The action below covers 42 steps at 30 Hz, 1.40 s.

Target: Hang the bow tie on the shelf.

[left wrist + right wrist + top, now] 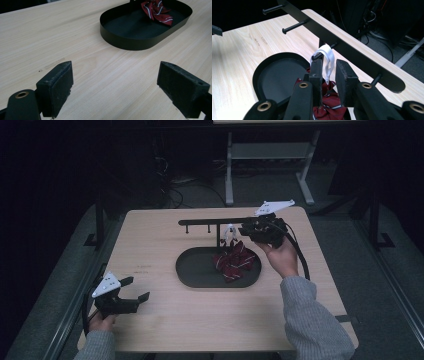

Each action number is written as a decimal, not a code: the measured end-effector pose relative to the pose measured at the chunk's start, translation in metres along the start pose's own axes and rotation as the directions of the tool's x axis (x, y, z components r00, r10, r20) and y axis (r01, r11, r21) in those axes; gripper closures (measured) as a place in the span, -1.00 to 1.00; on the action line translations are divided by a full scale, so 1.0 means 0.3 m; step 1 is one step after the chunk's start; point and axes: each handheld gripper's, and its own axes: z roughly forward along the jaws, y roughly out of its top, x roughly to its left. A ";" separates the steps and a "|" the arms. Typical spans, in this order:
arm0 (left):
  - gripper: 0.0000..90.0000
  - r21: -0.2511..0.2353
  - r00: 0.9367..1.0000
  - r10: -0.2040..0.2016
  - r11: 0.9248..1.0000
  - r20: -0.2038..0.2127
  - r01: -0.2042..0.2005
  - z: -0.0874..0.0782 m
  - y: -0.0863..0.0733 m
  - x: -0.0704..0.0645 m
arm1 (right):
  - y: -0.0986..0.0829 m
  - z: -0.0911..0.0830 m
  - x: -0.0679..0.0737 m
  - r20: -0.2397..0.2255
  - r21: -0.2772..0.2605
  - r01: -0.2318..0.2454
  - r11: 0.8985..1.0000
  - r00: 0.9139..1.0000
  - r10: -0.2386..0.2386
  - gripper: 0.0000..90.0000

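A red striped bow tie (234,261) lies at the right end of a black oval tray (200,282). Its white strap (327,60) is looped over a peg of the black rack (352,50) behind the tray. My right gripper (329,70) has its jaws a narrow gap apart on either side of the hanging strap, and the strap lies against the left jaw. The bow tie (329,100) hangs just below these jaws. My left gripper (137,290) rests wide open at the table's front left with nothing in it. The tray (125,42) and bow tie (157,11) lie ahead of it.
The rack (215,221) runs left to right behind the tray, and several bare pegs (294,27) stick out toward me. Light wood tabletop (150,245) surrounds the tray. Dark floor, cables and a desk frame (270,155) lie beyond the far edge.
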 end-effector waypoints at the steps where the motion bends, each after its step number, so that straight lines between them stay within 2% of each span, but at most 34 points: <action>1: -0.71 -0.001 1.000 -0.001 1.000 0.000 0.001 0.001 0.000 0.000 | -0.003 -0.004 0.002 0.002 -0.006 0.001 1.000 1.000 -0.001 0.66; 7: -0.71 0.003 1.000 -0.003 1.000 0.005 0.003 0.004 0.000 -0.002 | -0.014 -0.017 0.007 0.005 -0.003 0.001 1.000 1.000 -0.001 0.64; 19: -0.71 0.004 1.000 0.001 1.000 0.004 -0.001 0.003 0.001 -0.003 | -0.021 -0.038 0.013 -0.020 0.012 -0.004 1.000 1.000 0.004 0.55; 24: -0.71 0.003 1.000 0.003 1.000 0.004 -0.003 0.003 0.001 -0.003 | -0.031 -0.047 0.020 -0.010 0.016 0.006 1.000 1.000 -0.005 0.52; 29: -0.71 0.005 1.000 0.005 1.000 0.003 -0.005 0.004 0.002 -0.005 | -0.053 -0.054 0.020 -0.031 0.015 -0.026 1.000 0.999 0.027 0.50; 37: -0.71 0.004 1.000 0.003 1.000 0.007 -0.003 0.006 0.002 -0.007 | -0.090 -0.048 0.042 -0.036 0.026 -0.018 0.999 0.999 0.019 0.48; 42: -0.71 0.005 1.000 0.002 1.000 0.007 -0.002 0.004 0.002 -0.008 | -0.104 -0.044 0.046 -0.058 0.051 -0.037 0.998 0.997 0.040 0.45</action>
